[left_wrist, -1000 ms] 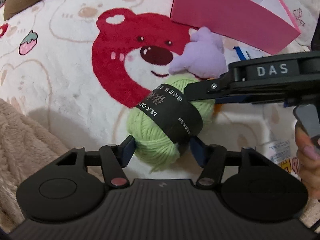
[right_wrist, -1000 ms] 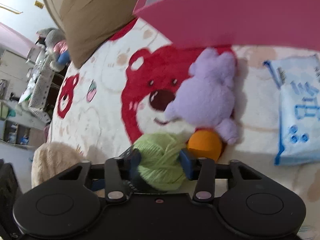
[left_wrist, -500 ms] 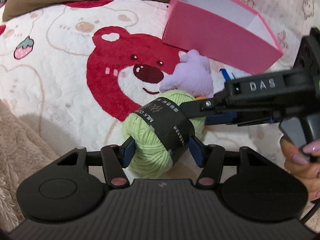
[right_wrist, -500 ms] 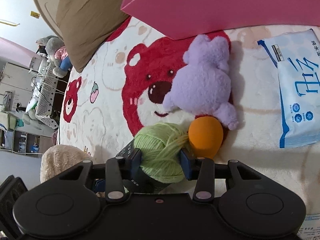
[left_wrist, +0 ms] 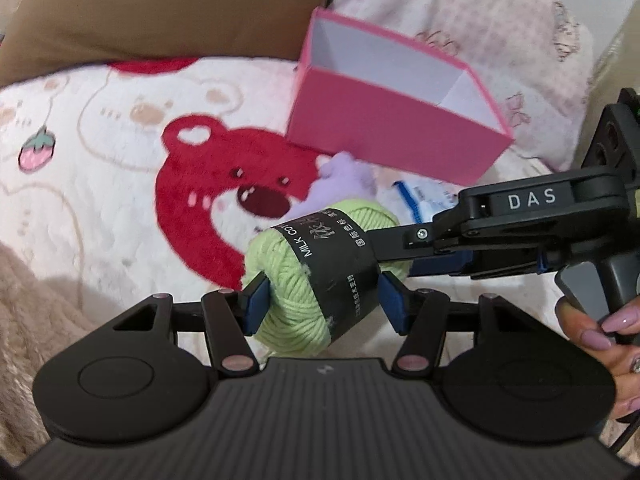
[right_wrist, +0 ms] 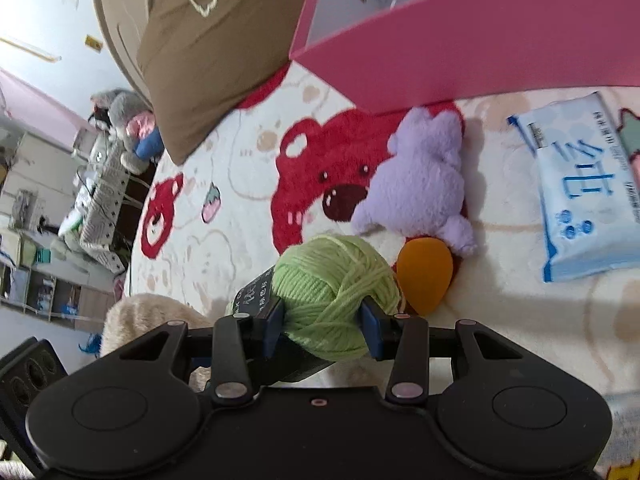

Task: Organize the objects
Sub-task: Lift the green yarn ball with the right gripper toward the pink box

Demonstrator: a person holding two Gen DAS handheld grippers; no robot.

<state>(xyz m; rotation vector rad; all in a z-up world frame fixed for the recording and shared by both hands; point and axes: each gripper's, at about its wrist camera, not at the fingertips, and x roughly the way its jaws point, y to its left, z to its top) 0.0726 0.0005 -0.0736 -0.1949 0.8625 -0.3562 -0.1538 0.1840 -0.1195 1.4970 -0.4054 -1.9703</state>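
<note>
A green yarn ball point(left_wrist: 320, 272) with a black paper band is held above the bear-print blanket. My left gripper point(left_wrist: 324, 302) is shut on its sides. My right gripper point(right_wrist: 324, 320) is shut on the same yarn ball point(right_wrist: 336, 292) and reaches in from the right in the left wrist view. An open pink box point(left_wrist: 400, 120) with a white inside stands beyond it; it also shows in the right wrist view point(right_wrist: 500, 40). A purple plush toy point(right_wrist: 420, 184) and an orange ball point(right_wrist: 424, 276) lie on the blanket below the box.
A blue tissue pack point(right_wrist: 580, 200) lies right of the plush. A brown pillow point(left_wrist: 160, 12) lies at the back left. A beige fluffy blanket point(left_wrist: 36, 312) is at the near left. Shelves and a grey plush point(right_wrist: 124, 120) stand off the bed's edge.
Both grippers have lifted the yarn ball upward off the blanket. The pink box's open top and white inside now show, and the plush and orange ball look farther below.
</note>
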